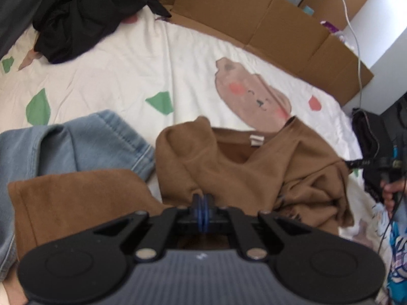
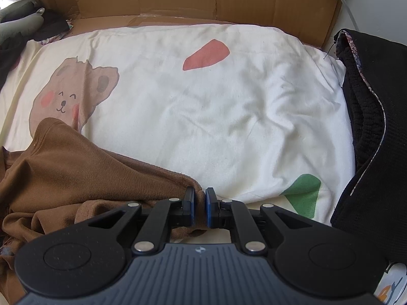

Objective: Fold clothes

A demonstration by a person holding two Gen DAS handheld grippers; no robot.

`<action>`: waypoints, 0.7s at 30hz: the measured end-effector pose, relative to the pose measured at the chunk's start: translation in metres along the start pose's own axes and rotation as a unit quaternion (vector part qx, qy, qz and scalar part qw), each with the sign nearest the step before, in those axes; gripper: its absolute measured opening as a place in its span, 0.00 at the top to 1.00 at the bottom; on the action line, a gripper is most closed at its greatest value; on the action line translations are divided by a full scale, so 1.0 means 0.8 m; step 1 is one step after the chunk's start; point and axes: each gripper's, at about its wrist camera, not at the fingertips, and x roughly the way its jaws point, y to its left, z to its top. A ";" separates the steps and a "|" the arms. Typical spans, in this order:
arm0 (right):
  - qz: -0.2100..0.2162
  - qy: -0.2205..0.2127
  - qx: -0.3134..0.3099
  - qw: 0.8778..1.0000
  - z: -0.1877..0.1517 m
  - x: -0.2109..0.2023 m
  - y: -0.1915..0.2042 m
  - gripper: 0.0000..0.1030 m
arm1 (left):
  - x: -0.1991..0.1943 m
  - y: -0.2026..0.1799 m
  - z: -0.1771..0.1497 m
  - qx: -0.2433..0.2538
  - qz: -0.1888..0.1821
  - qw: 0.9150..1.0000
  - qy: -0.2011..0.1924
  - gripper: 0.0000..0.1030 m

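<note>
A crumpled brown sweater [image 1: 254, 167] lies on the cartoon-print bed sheet [image 1: 142, 58], with its neck label facing up. My left gripper [image 1: 202, 199] is shut, and folds of the sweater run together into its blue pads. In the right wrist view the same brown sweater [image 2: 76, 167] fills the lower left. My right gripper [image 2: 200, 198] is shut on a corner of its edge, with a thin strip of cloth between the pads.
Light blue jeans [image 1: 76, 147] and a folded brown cloth [image 1: 76, 203] lie at the left. A black garment [image 1: 84, 12] is heaped at the far left. Cardboard [image 1: 254, 17] lines the bed's far side. A black knit garment [image 2: 376, 127] lies on the right. A hand [image 1: 391, 193] shows at the right edge.
</note>
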 end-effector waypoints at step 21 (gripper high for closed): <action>0.005 -0.004 0.005 1.000 0.000 -0.002 -0.002 0.93 | 0.036 0.041 0.060 0.072 0.112 0.991 0.015 0.90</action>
